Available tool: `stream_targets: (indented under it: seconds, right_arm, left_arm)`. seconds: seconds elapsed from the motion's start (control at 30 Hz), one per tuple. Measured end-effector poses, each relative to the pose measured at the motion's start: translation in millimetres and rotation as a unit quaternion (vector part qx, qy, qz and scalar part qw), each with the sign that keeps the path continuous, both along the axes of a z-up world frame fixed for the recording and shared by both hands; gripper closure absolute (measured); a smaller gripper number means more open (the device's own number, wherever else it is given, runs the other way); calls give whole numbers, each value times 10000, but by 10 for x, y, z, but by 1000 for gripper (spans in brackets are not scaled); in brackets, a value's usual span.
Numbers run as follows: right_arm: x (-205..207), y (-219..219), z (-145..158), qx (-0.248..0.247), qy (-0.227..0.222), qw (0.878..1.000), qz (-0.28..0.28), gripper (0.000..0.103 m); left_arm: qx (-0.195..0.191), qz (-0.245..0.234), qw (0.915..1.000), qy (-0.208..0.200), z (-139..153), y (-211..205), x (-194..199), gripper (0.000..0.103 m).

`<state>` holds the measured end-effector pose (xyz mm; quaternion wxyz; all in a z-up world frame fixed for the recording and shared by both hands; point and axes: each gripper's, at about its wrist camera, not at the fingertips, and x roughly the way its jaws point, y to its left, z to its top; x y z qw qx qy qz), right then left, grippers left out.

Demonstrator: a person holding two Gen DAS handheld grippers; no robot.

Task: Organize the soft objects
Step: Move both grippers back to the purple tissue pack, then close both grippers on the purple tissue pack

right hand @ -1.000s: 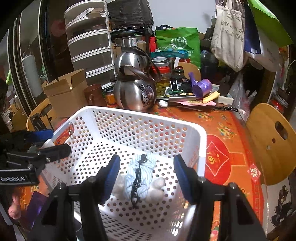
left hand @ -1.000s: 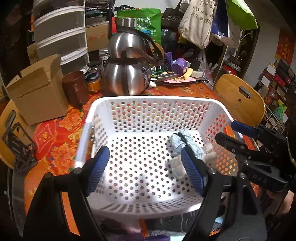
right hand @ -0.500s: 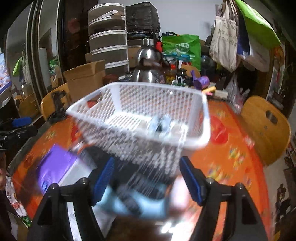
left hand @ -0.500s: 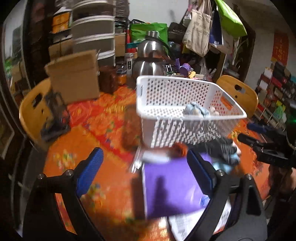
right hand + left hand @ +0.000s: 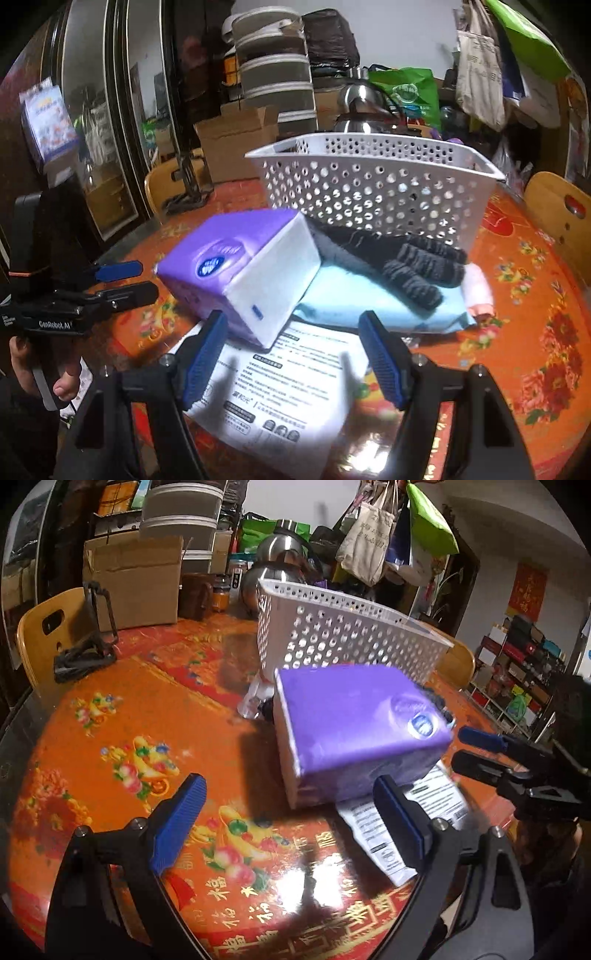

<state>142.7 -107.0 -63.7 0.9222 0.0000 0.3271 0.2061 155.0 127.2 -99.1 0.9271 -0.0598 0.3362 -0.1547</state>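
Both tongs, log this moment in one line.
left tongs open, empty | right tongs open, empty | tissue pack, gloves outside basket

My jaws wear blue ribbed pads on black arms, over a glossy orange-red tabletop (image 5: 110, 709) patterned with flowers, fruit and gold characters. The purple-and-white wrapped tissue pack (image 5: 240, 273) lies beside a dark grey ribbed knit glove (image 5: 410, 266) on a pale blue soft pack (image 5: 369, 306). Behind them stands the white perforated plastic basket (image 5: 373, 184).

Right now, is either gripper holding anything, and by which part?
Nothing is held. The left gripper and right gripper are both open and empty, short of the purple tissue pack.
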Motion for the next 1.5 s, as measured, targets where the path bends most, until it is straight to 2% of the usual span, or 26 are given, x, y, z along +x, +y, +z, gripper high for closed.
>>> stream_targets:
  seconds: [0.17,0.37,0.43,0.5,0.53,0.6,0.67,0.7,0.93,1.2,1.33,1.5]
  right_arm:
    - [66,117,-41,3,-64,10000,29,30]
    - [145,296,-114,-81,-127,9998,154,30]
    - [150,335,-125,-105,-153,9996,212,31]
    - [159,350,-127,-79,-147,9994,290,37]
    - [157,355,-129,-67,-146,9993,347,40]
    - [169,373,-139,-77,-117,9990,429,50]
    - [175,405,-170,-67,-51,9984,554,58]
    - [176,413,-180,-104,-66,9984,561,59]
    - [176,411,-176,-172,-124,9979,619,61]
    - [179,376,-144,-234,-125,9980,573,71]
    - [172,365,-132,-262,-132,9980,561,71]
    - [128,360,-81,-308,-177,9978,563,72]
  left_arm:
    - [88,60,9999,53,-103,-76,54,13]
    - [-138,-2,9999,32,-94,-83,184,14]
    - [-162,-46,9999,27,-84,-92,222,21]
    - [-285,-209,9993,89,-100,-105,253,33]
    - [-332,-273,9990,107,-108,-113,255,34]
    - [-370,-343,9986,138,-126,-140,268,45]
    - [-404,-425,9982,142,-135,-167,268,50]
    - [-392,-440,9981,151,-139,-181,272,54]
    - [-181,-377,9991,31,-126,-275,222,56]
    - [-174,-226,9996,-92,-48,-287,198,62]
    - [-112,-189,9997,-122,-31,-310,164,62]
    - [35,-172,9993,-344,94,-362,55,62]
